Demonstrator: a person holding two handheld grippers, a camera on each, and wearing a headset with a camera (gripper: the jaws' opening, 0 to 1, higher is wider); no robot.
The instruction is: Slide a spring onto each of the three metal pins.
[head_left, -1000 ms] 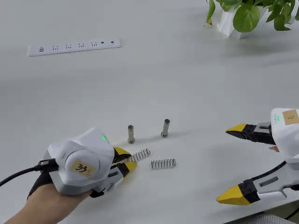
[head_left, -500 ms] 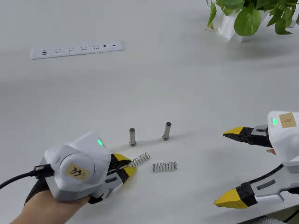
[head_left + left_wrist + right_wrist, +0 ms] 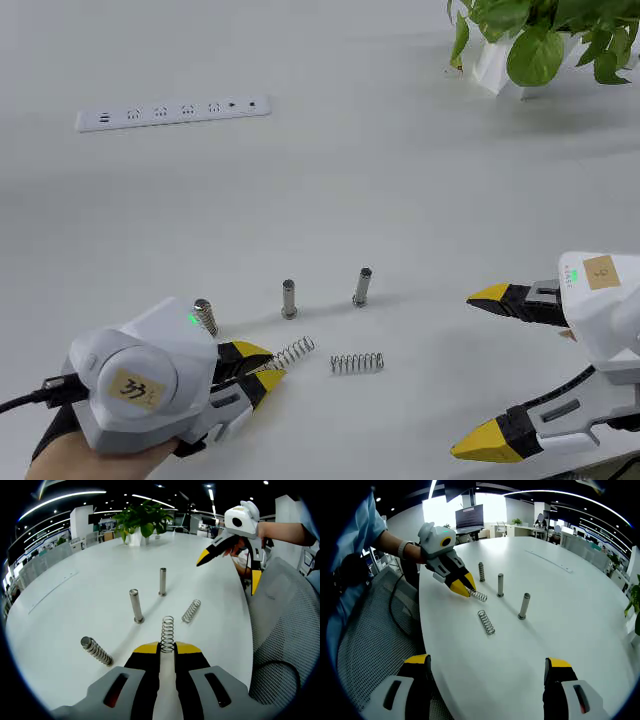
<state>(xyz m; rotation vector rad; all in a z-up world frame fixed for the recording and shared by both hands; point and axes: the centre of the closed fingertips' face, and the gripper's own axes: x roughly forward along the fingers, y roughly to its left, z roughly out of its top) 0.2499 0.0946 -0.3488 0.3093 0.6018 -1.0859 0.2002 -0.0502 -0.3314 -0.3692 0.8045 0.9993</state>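
Holding one spring [image 3: 294, 352] by its end, the left gripper [image 3: 268, 364] is clamped on it, with the coil poking out toward the middle pin [image 3: 289, 299]. That one and the right pin [image 3: 362, 287] stand bare on the table [image 3: 400, 180]. The left pin [image 3: 205, 317] already has a spring on it. A loose spring [image 3: 357, 362] lies flat just beside the held one. The right gripper [image 3: 475, 372] is well off to the side, jaws wide apart, nothing in them.

White power strip [image 3: 173, 113] — potted plant [image 3: 530, 35]
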